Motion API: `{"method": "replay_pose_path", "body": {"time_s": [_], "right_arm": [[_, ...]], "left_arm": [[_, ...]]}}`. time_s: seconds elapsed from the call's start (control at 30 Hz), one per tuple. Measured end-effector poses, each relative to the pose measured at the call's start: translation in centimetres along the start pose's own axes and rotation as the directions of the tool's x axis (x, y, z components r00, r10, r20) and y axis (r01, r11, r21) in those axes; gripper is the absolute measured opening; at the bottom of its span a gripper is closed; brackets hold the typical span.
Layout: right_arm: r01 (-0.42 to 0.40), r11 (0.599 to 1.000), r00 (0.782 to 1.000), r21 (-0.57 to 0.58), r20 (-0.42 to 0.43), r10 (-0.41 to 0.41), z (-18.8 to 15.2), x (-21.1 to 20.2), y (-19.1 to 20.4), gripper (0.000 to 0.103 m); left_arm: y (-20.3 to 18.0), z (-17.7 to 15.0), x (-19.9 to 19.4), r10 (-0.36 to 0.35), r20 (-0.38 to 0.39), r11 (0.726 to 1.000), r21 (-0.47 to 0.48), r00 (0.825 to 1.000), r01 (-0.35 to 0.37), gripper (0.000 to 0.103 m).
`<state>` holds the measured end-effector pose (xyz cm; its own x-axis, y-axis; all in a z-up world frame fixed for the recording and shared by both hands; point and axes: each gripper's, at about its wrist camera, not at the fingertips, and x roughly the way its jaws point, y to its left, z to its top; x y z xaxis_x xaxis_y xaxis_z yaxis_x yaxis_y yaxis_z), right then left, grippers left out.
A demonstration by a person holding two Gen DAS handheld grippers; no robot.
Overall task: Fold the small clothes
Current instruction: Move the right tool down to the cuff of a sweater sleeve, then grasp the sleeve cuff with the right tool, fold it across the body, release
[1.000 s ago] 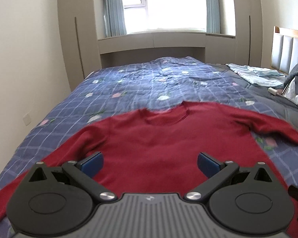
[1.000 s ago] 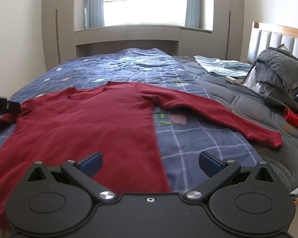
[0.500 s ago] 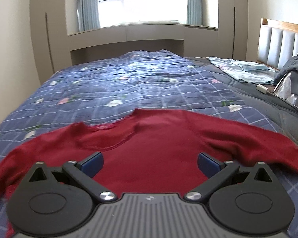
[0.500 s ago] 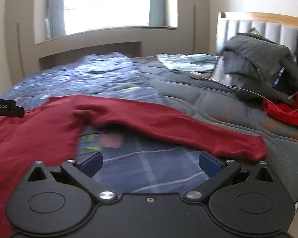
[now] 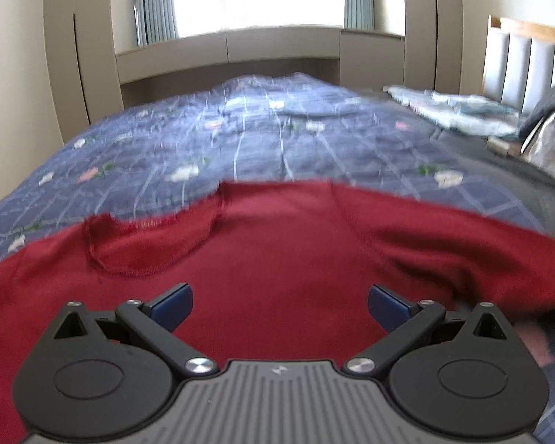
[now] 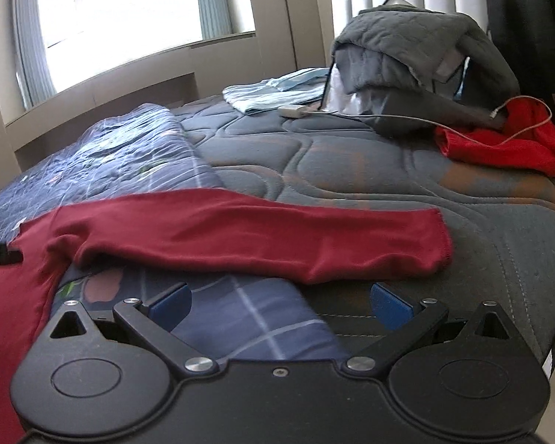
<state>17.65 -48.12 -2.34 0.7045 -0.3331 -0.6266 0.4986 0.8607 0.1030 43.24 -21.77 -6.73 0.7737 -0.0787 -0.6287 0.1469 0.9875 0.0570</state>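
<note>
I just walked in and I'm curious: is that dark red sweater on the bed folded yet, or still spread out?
Spread out. The sweater lies flat, neckline showing, and its sleeve stretches straight sideways.

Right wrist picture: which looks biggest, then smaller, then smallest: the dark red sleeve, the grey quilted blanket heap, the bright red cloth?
As they look in this view:
1. Dark red sleeve, though it lies nearest the camera, so that helps.
2. Grey quilted blanket heap.
3. Bright red cloth, partly hidden behind the dark object.
</note>
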Motion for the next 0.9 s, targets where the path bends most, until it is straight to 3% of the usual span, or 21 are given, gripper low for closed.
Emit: {"method": "replay_pose_path", "body": {"time_s": [0.17, 0.27, 0.37, 0.47, 0.57, 0.7, 0.77, 0.83, 0.9], "right_arm": [[-0.005, 0.987, 0.999, 0.161, -0.039, 0.012, 1.0, 1.0, -2.3, 0.103], [-0.015, 0.956, 0.997, 0.294, -0.066, 0.036, 1.6, 2.0, -3.9, 0.103], [-0.026, 0.875, 0.996, 0.484, -0.057, 0.061, 1.6, 3.1, -5.7, 0.103], [-0.003, 0.795, 0.999, 0.607, -0.025, 0.022, 1.6, 3.8, -6.9, 0.102], [0.053, 0.765, 0.998, 0.641, -0.009, -0.062, 2.1, 4.0, -7.0, 0.09], [0.165, 0.727, 0.983, 0.666, -0.053, -0.175, 2.7, 4.6, -7.6, 0.047], [0.192, 0.712, 0.977, 0.676, -0.061, -0.206, 2.8, 4.6, -7.9, 0.032], [0.209, 0.706, 0.972, 0.677, -0.063, -0.227, 3.2, 5.0, -8.0, 0.01], [0.197, 0.734, 0.973, 0.65, -0.038, -0.227, 4.0, 4.8, -7.7, 0.007]], "left_arm": [[0.1, -0.6, 0.7, 0.001, -0.024, 1.0, -0.002, 1.0, -0.001, 0.103], [0.2, -0.8, 0.8, 0.01, -0.019, 1.0, 0.008, 1.0, -0.009, 0.102], [0.0, -0.9, 0.8, 0.006, -0.019, 1.0, 0.004, 1.0, -0.006, 0.102], [0.3, -0.8, 0.6, -0.008, -0.022, 1.0, -0.013, 1.0, 0.008, 0.103], [1.3, 0.0, 0.3, -0.057, -0.035, 0.997, -0.048, 0.998, 0.056, 0.103], [3.3, 1.3, -1.0, -0.096, -0.037, 0.992, -0.081, 0.995, 0.093, 0.103], [4.4, 2.1, -1.7, -0.09, -0.047, 0.993, -0.08, 0.995, 0.086, 0.103], [5.8, 2.9, -2.5, -0.106, -0.048, 0.991, -0.083, 0.993, 0.102, 0.103], [7.4, 3.7, -3.3, -0.124, -0.044, 0.988, -0.097, 0.991, 0.119, 0.103]]}}
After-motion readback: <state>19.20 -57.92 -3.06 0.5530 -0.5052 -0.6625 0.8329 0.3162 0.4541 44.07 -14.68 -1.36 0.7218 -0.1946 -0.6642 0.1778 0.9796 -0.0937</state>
